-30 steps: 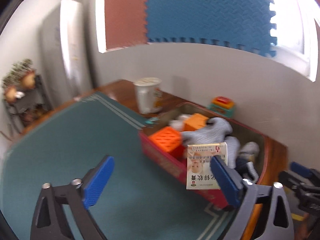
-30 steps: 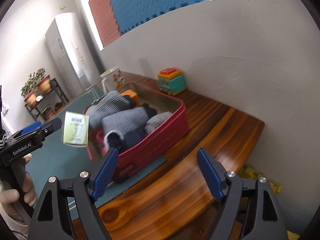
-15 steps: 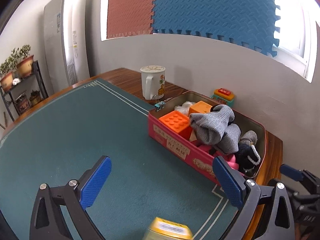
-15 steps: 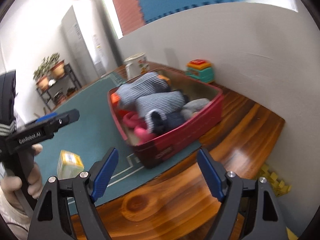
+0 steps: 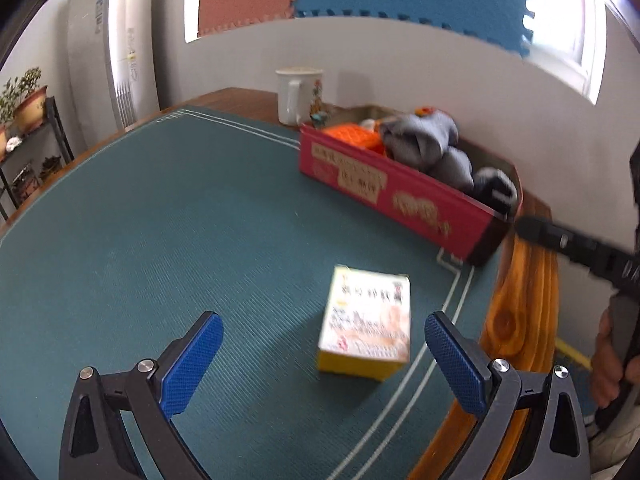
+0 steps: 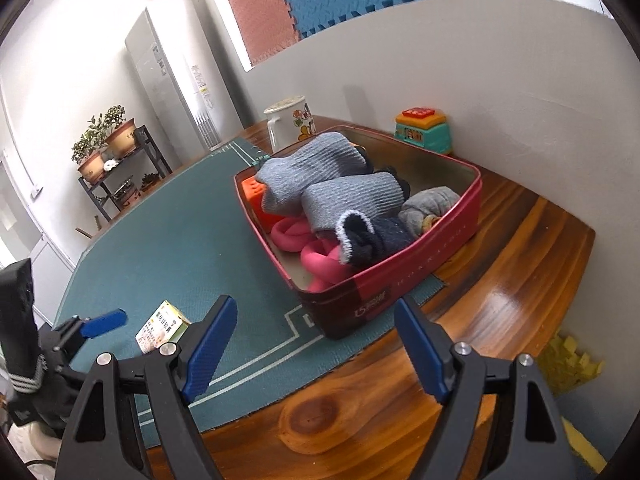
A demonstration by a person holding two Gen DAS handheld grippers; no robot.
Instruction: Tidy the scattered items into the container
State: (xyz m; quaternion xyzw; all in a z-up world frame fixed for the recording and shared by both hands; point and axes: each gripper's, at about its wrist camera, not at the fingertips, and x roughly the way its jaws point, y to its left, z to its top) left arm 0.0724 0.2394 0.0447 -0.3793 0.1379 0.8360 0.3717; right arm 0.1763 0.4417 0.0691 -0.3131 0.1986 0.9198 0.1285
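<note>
Nearest the left wrist camera, the left gripper (image 5: 322,356) was seen with its blue-padded jaws standing wide apart and nothing pressed between them. Just beyond, at about one o'clock from the jaw gap, the small white-and-yellow cardboard box (image 5: 366,322) lay flat on the teal table mat (image 5: 160,240), outside the container and touched by neither pad. The right gripper (image 6: 314,346) was likewise held apart and empty, poised over the wooden table edge (image 6: 460,344) near the tin's closest corner.

A miss was judged possible: the box sat off-centre toward the right pad, so a closing might push it askew or skid it over the mat rather than clamp it. A spill was also judged likely at the drop, since the tin looked heaped already.

Farther off, at one o'clock in the left view, the red rectangular metal tin (image 6: 400,284) stood on the mat's corner. In it were seen rolled grey-blue knitted socks (image 6: 320,184), a dark navy sock (image 6: 380,236), a pink knotted rope toy (image 6: 312,248) and an orange plastic building block (image 6: 256,200). Behind it, a white ceramic mug (image 6: 290,124) stood at eleven o'clock, and a small colourful toy vehicle (image 6: 422,130) stood at one o'clock against the wall.
</note>
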